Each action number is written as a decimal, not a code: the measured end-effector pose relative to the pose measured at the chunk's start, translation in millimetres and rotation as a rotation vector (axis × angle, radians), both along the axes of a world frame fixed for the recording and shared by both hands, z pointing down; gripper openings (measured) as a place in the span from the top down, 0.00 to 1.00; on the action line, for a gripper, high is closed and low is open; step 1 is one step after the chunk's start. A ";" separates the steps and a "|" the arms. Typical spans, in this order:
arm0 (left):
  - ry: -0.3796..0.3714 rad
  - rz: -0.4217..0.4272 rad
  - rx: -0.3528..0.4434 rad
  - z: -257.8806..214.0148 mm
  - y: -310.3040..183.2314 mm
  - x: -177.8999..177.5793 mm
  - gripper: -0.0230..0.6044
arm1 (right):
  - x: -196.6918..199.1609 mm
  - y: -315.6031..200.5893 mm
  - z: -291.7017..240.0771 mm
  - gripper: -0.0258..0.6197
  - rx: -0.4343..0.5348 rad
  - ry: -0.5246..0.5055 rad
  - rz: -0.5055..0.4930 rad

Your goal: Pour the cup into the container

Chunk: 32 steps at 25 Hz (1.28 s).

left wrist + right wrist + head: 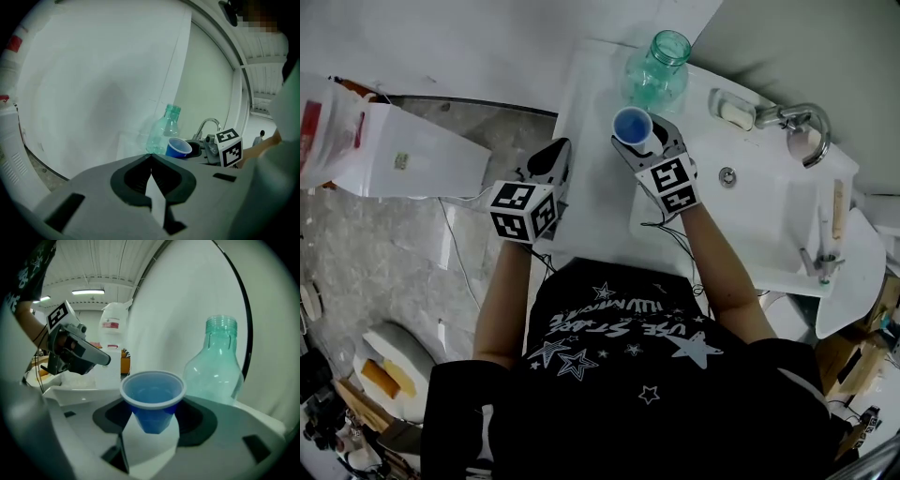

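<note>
The right gripper (643, 139) is clamped on the upright blue cup (632, 124), just beside the greenish bottle (657, 70) at the far edge of the white counter (591, 192), while the left gripper (151, 159) hovers at the counter's left edge, jaws pressed together.
</note>
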<state>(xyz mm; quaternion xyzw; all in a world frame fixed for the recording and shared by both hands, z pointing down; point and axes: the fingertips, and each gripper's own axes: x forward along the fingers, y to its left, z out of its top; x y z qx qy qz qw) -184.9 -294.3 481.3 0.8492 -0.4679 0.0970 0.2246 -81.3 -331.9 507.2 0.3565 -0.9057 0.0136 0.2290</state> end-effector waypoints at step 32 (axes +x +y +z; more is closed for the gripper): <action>-0.004 0.068 -0.075 34.9 -3.8 4.1 0.95 | -20.4 -12.3 59.8 0.42 -0.138 -0.019 -0.009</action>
